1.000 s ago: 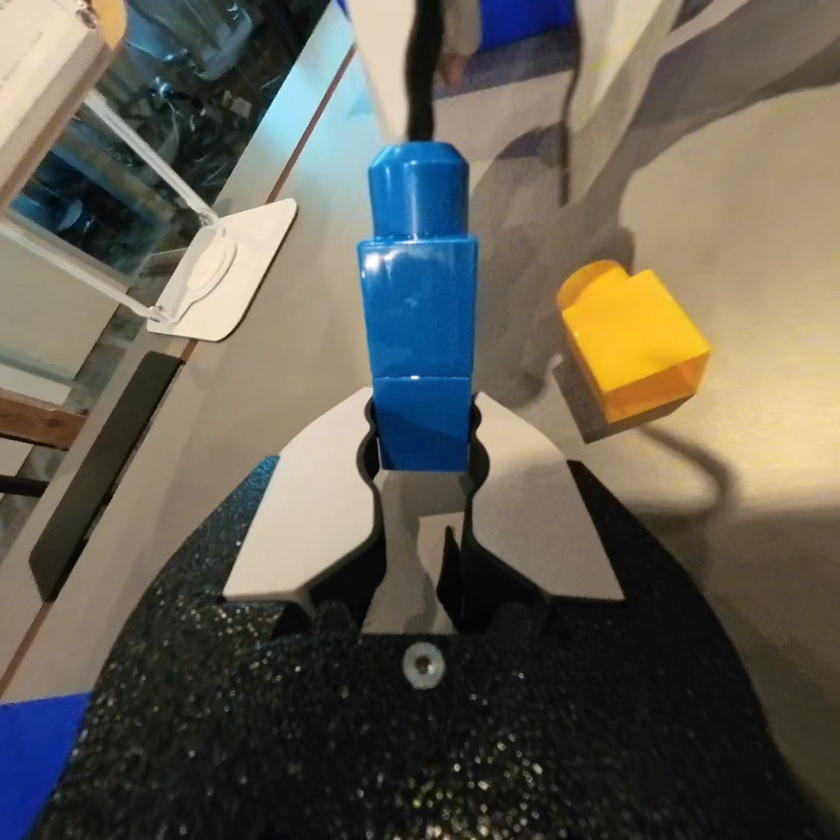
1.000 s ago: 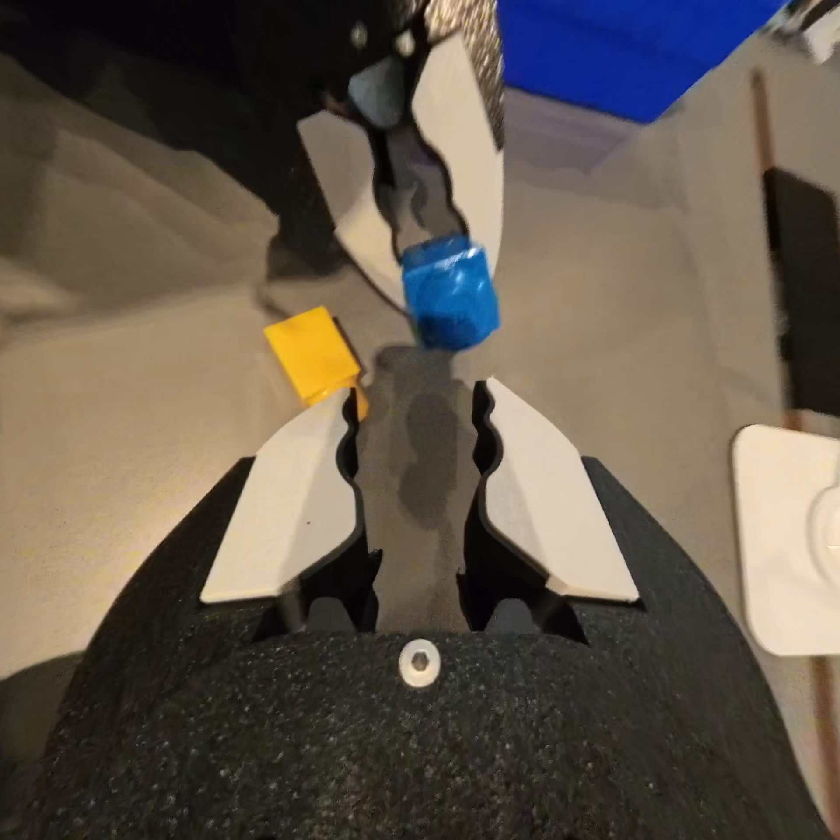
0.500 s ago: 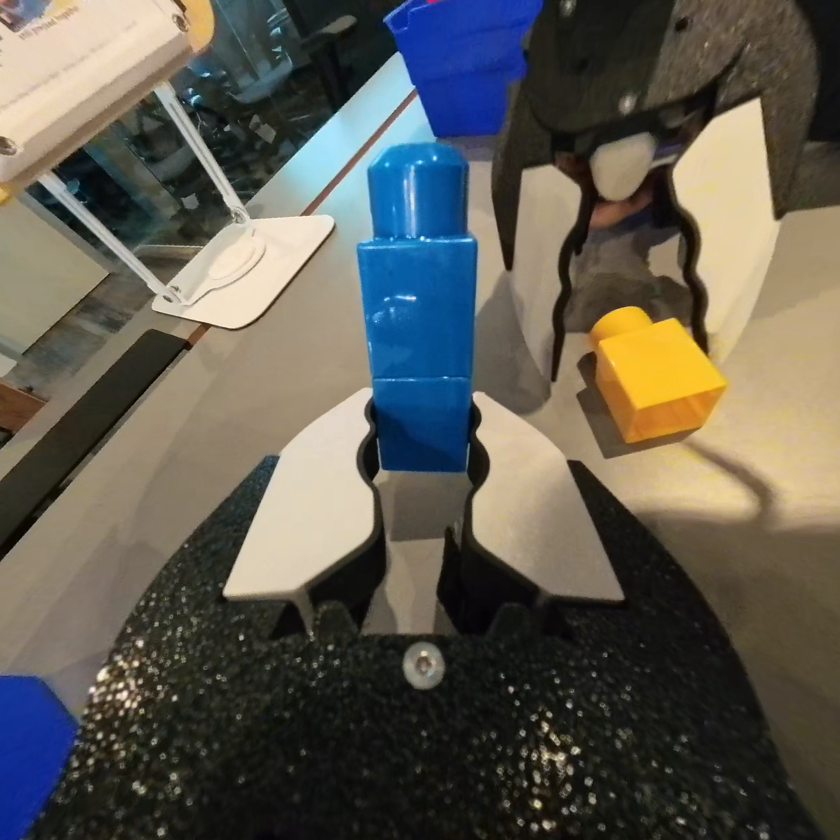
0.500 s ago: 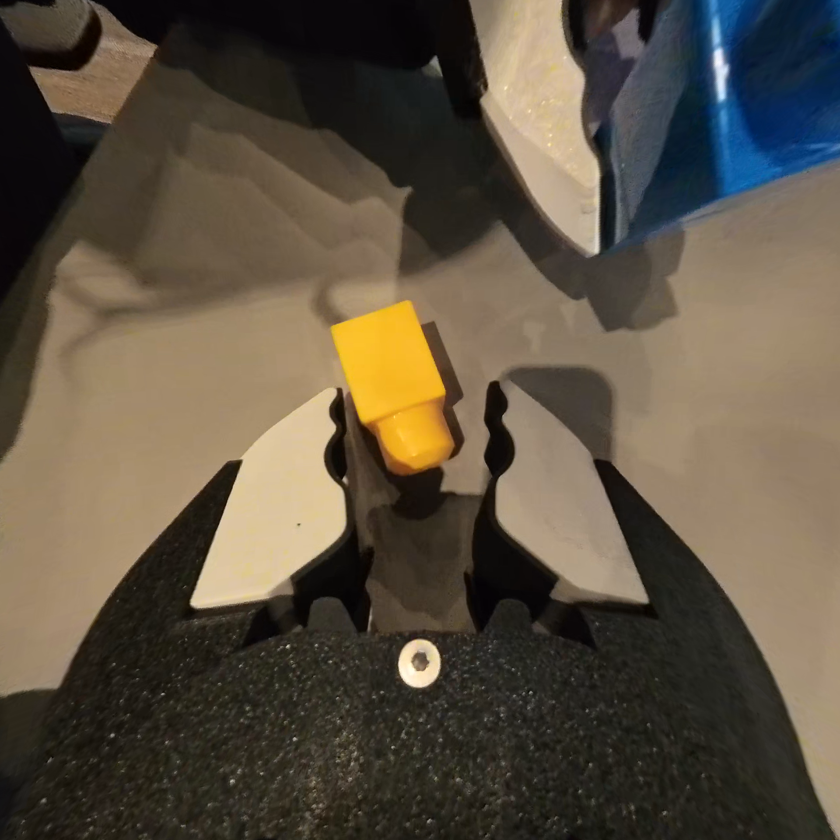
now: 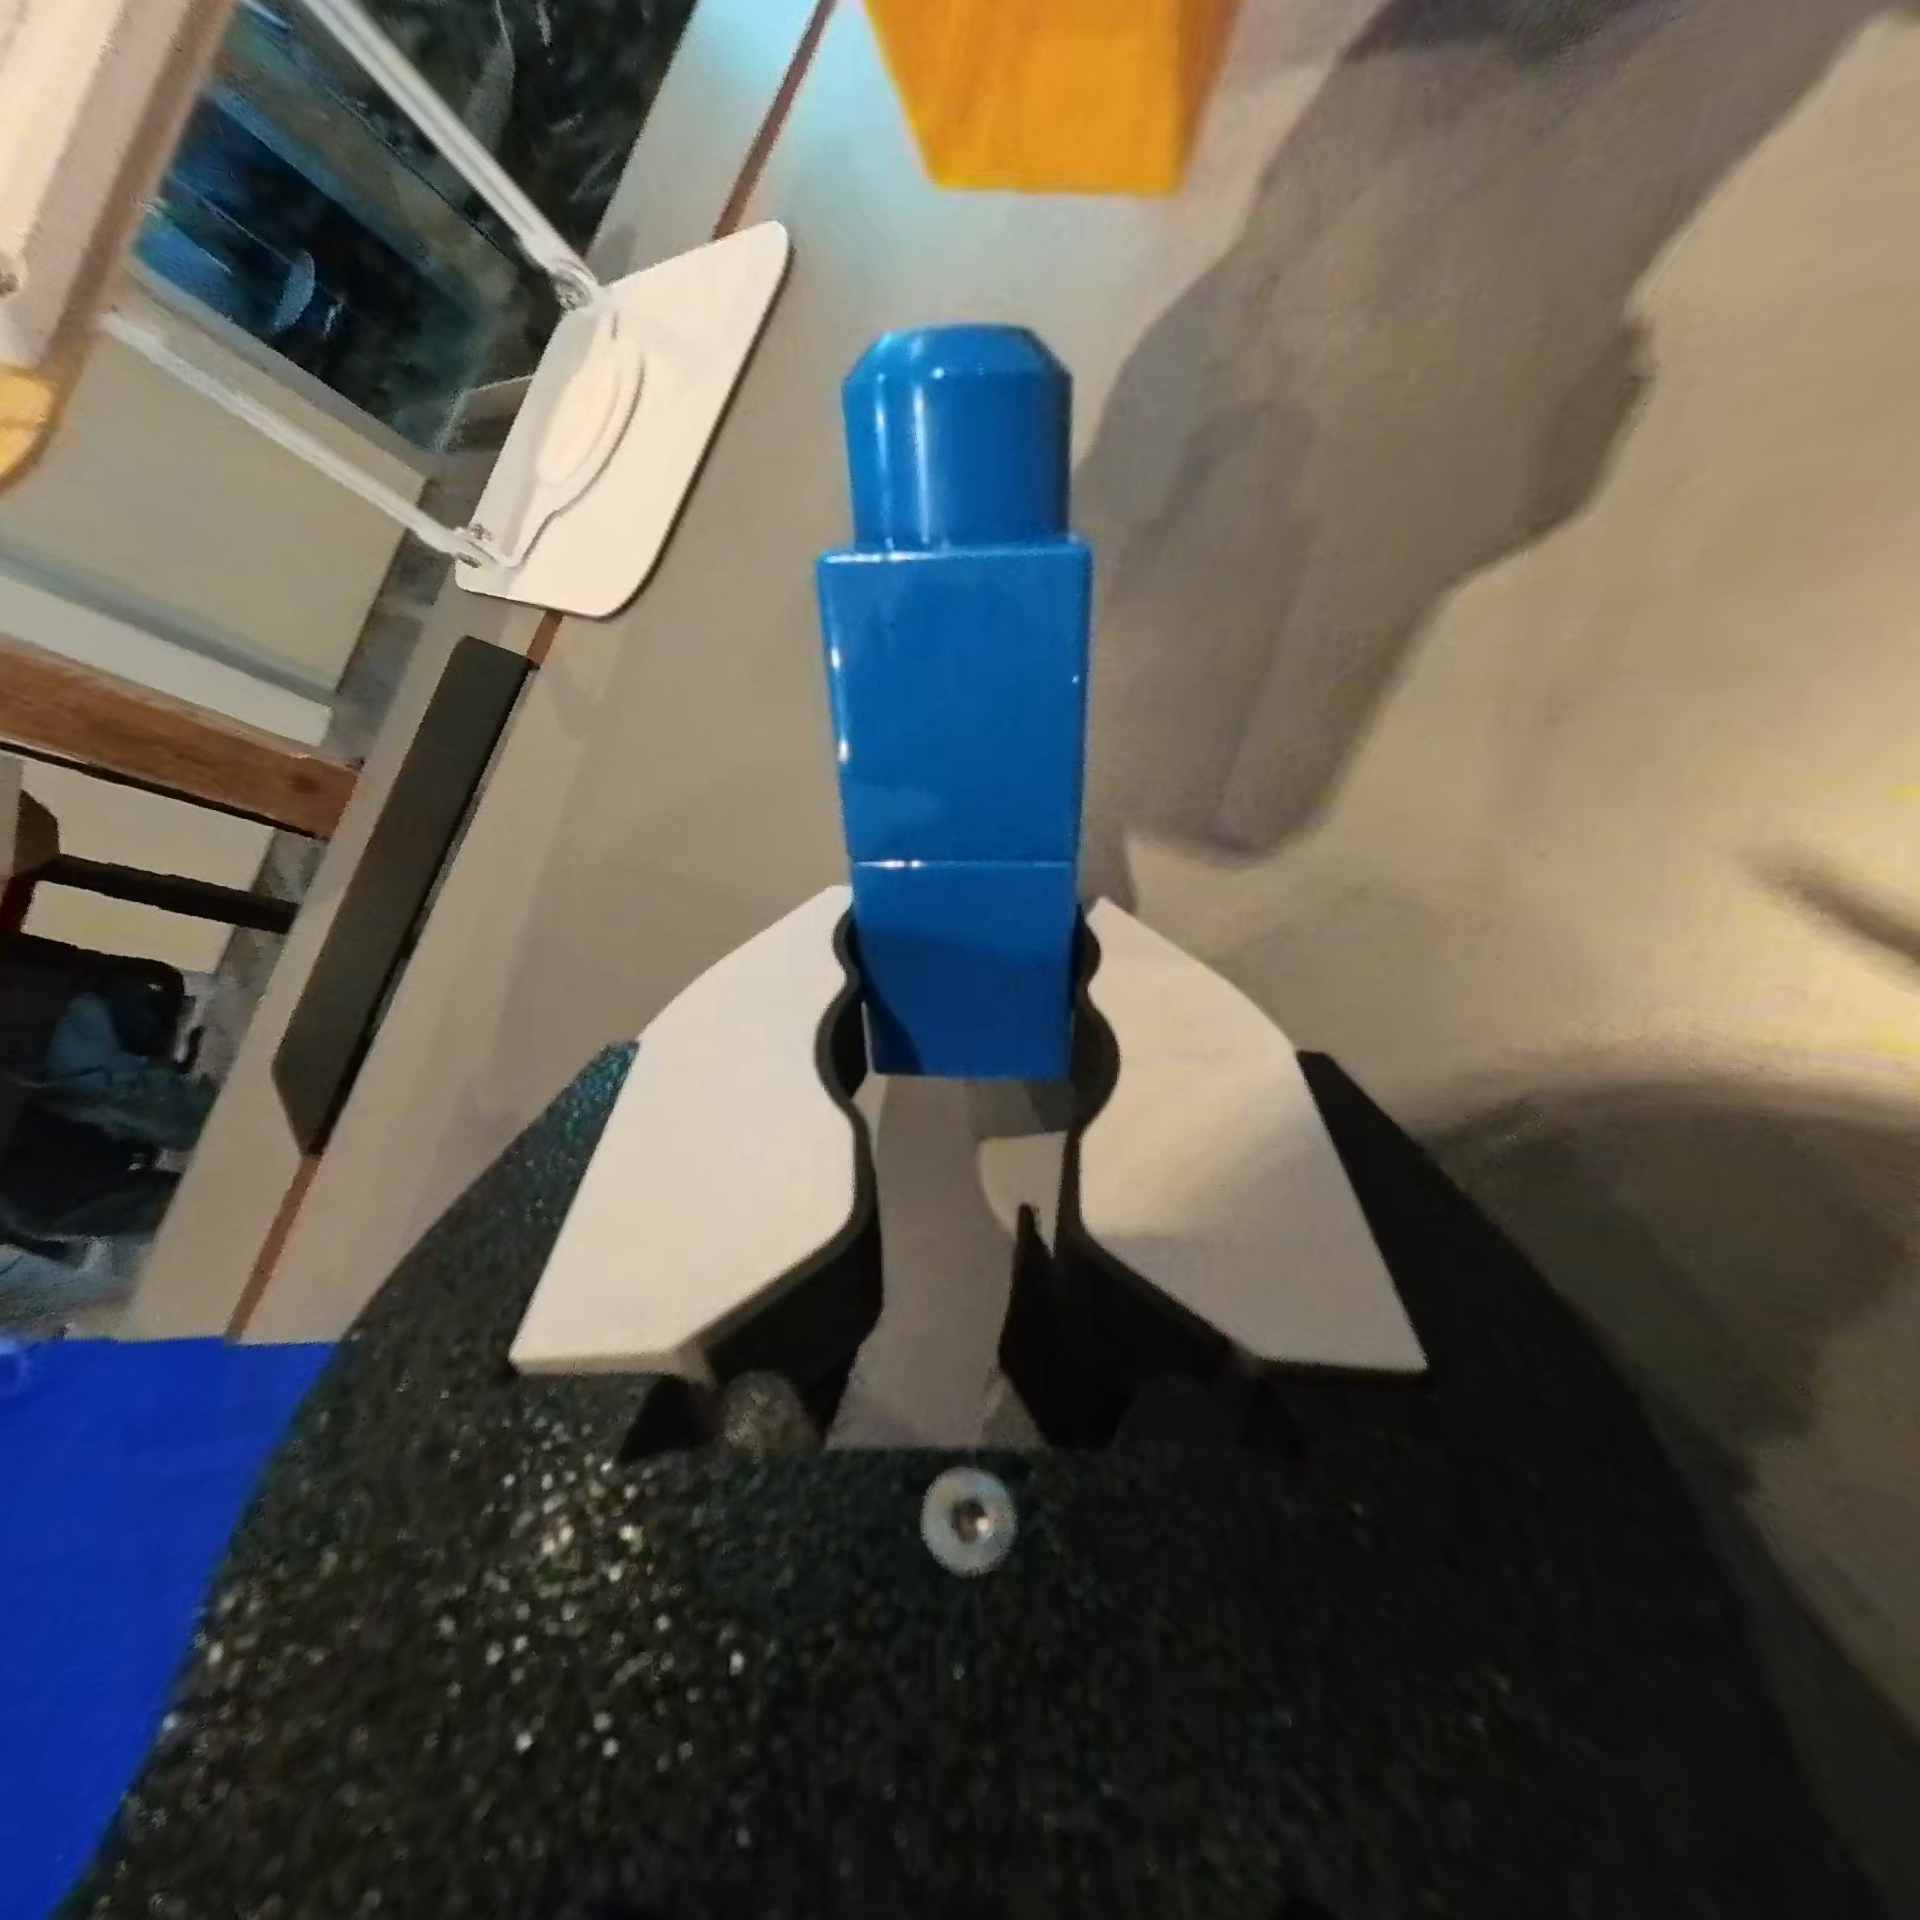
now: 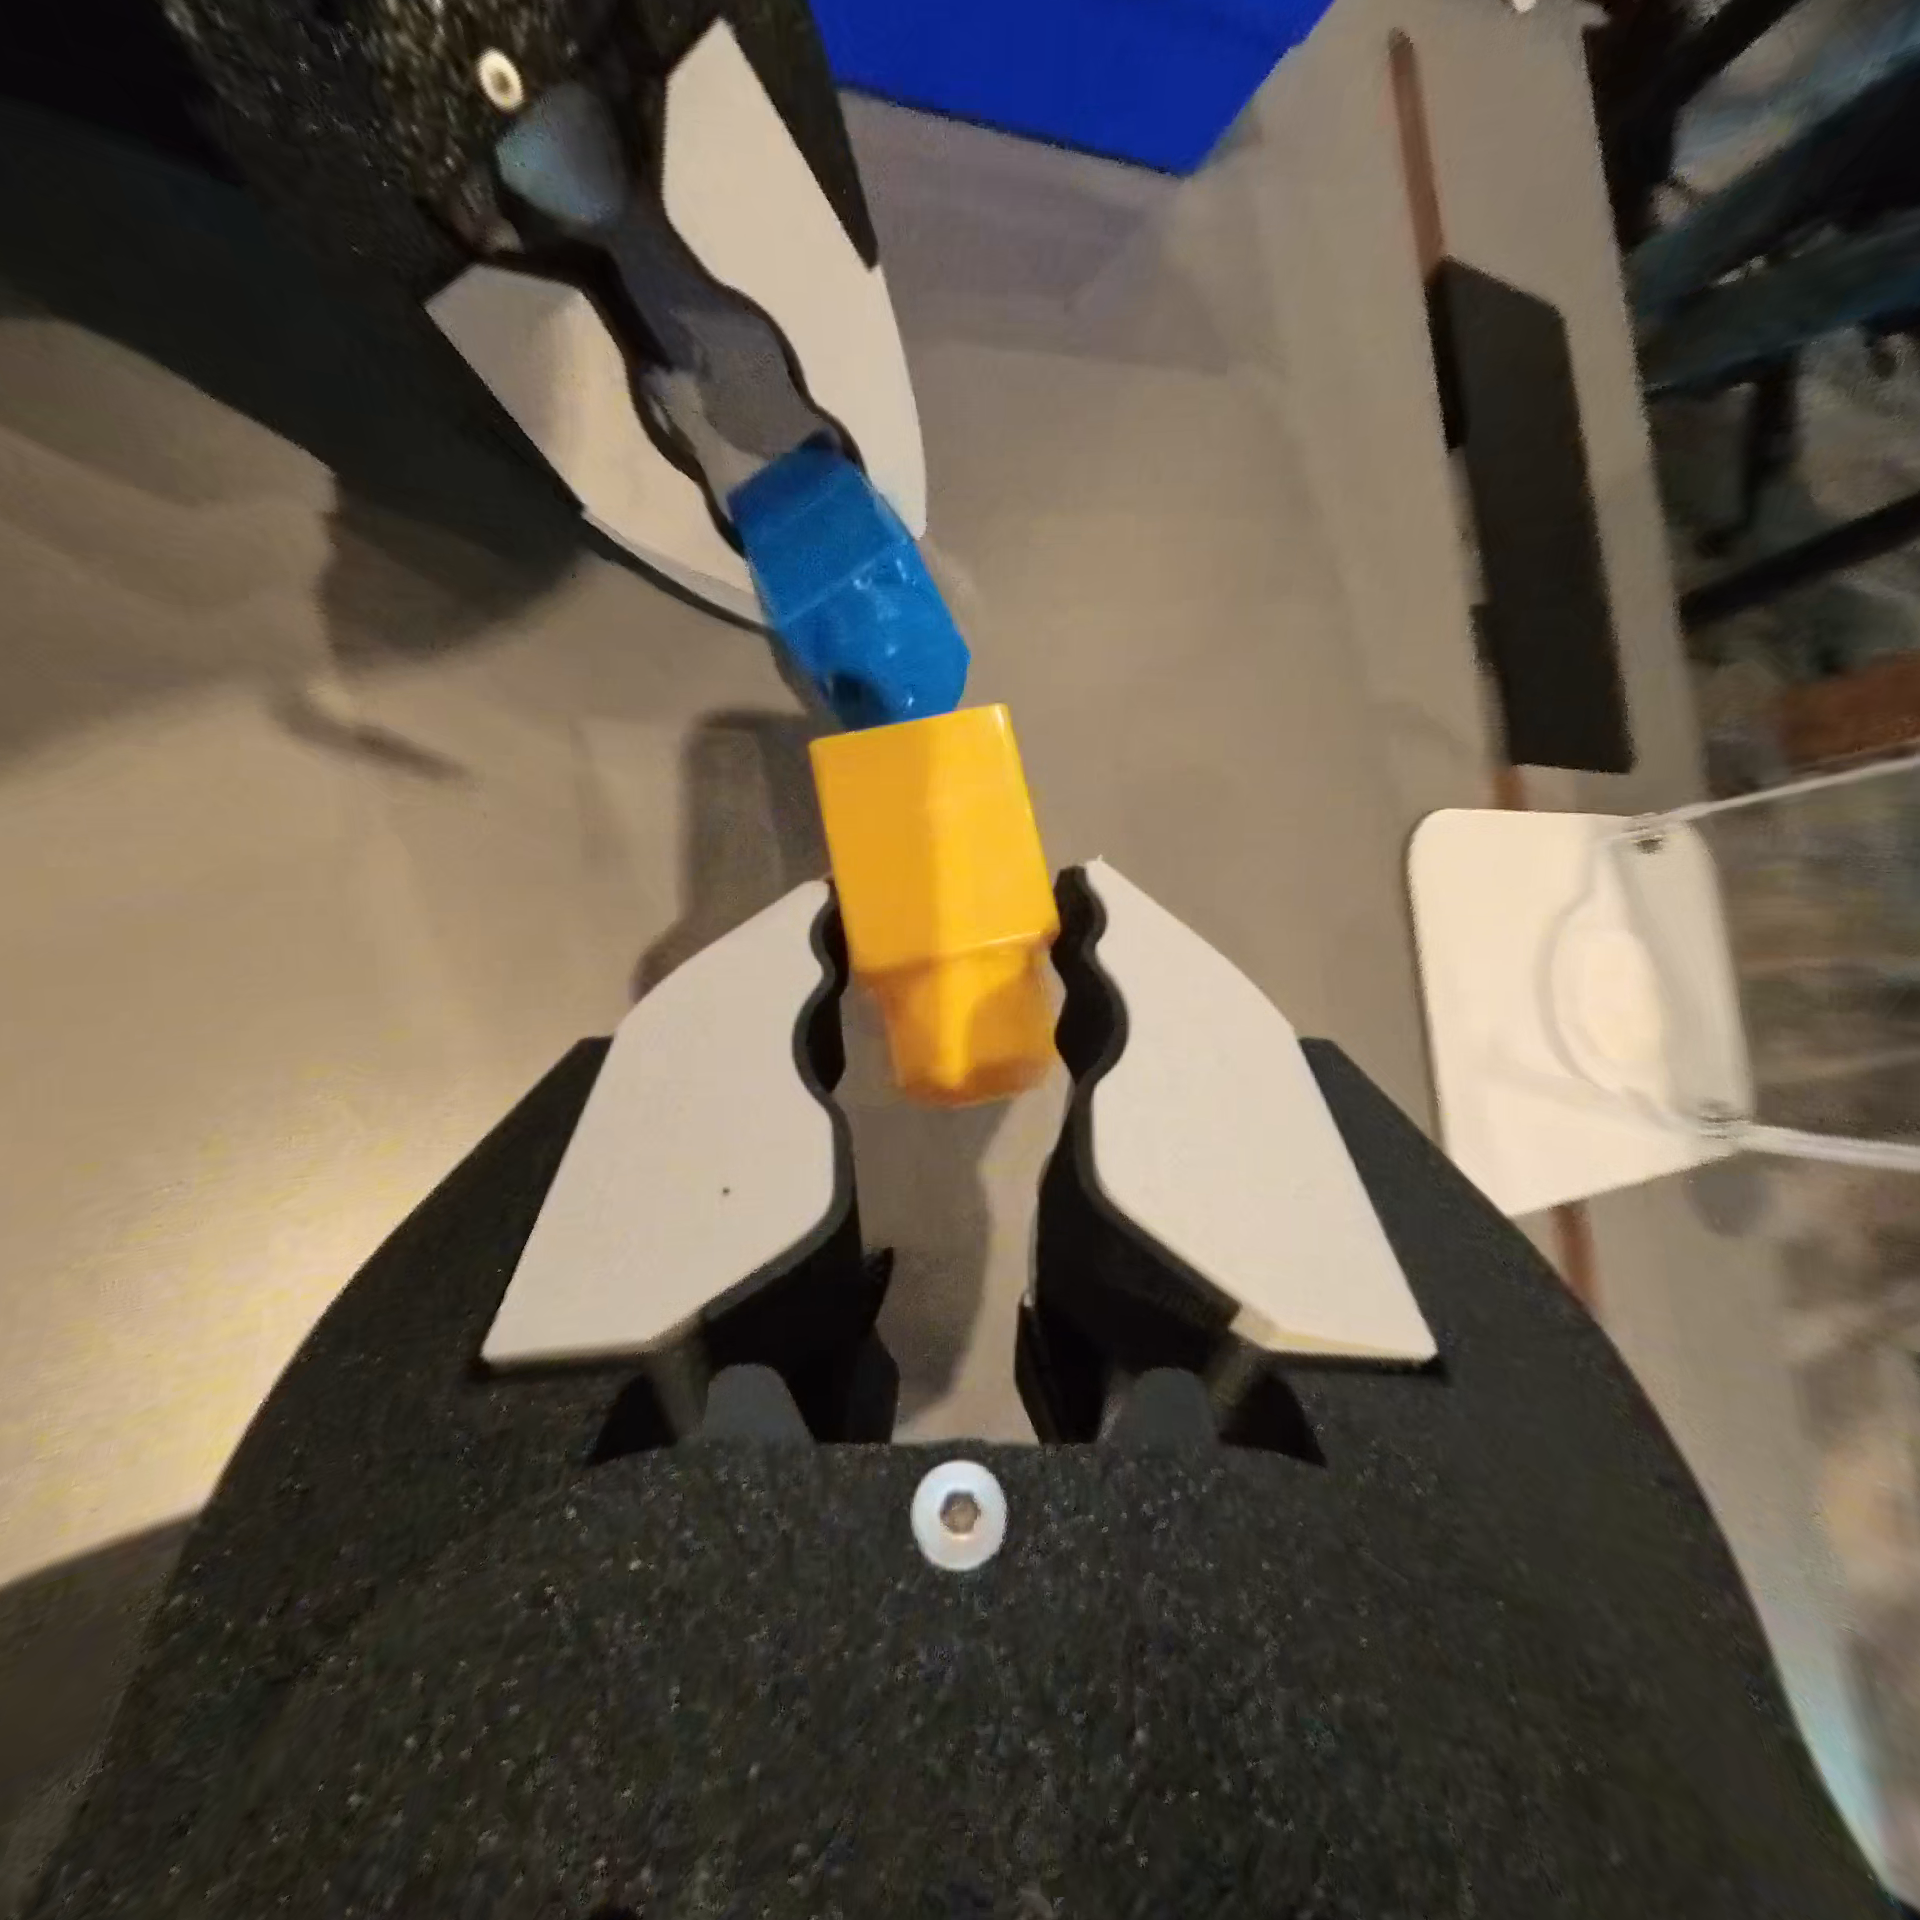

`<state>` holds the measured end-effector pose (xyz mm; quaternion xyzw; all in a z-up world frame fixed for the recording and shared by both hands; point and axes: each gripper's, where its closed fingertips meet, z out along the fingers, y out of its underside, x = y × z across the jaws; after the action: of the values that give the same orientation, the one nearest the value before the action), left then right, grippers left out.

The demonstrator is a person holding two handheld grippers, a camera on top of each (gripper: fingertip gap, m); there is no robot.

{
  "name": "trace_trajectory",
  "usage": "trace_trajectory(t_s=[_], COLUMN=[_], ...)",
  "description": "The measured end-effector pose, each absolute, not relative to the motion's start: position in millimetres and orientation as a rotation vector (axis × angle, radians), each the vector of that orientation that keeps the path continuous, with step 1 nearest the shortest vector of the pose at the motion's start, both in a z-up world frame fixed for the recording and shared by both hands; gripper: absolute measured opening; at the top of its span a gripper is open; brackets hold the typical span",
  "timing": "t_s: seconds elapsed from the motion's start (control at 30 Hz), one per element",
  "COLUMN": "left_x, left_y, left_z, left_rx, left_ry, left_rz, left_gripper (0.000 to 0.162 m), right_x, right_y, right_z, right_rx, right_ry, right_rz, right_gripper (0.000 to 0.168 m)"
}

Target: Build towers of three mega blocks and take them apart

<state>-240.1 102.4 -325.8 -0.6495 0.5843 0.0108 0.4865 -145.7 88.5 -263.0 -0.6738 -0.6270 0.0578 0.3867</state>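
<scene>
Now the left tool (image 5: pixel 966 987) is clamping the blue block stack (image 5: pixel 956 727), while the right tool (image 6: pixel 951 935) is gripping the yellow block (image 6: pixel 930 831) just beside its stud.

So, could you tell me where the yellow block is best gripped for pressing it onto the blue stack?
Probably on the two flat side walls of the yellow block, approached from its stud end, much as the right gripper holds it now. That keeps its open base facing the blue stack, whose free stud points away from the left gripper. The rounded stud looks a less secure place to grip.
</scene>
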Motion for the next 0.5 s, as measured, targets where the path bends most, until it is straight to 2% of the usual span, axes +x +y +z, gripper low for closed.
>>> trace_trajectory(t_s=[0.03,0.23,0.5], left_x=[-239.1,-234.2,-233.1], left_y=[101.1,95.5,94.1], left_z=[-327.6,-327.8,-324.8], left_rx=[-1.574,-1.556,-1.515], left_ry=[1.438,1.459,1.469], left_rz=[0.038,0.03,0.087], left_gripper=[0.035,0.035,0.035], right_x=[-148.2,-154.4,-164.5], right_y=[88.5,88.3,86.0], right_z=[-263.9,-275.8,-277.5], right_rx=[-1.686,-1.618,-1.566], right_ry=[-1.629,-1.75,-1.769], right_rz=[0.074,-0.159,-0.175], right_gripper=[0.038,0.039,0.039])
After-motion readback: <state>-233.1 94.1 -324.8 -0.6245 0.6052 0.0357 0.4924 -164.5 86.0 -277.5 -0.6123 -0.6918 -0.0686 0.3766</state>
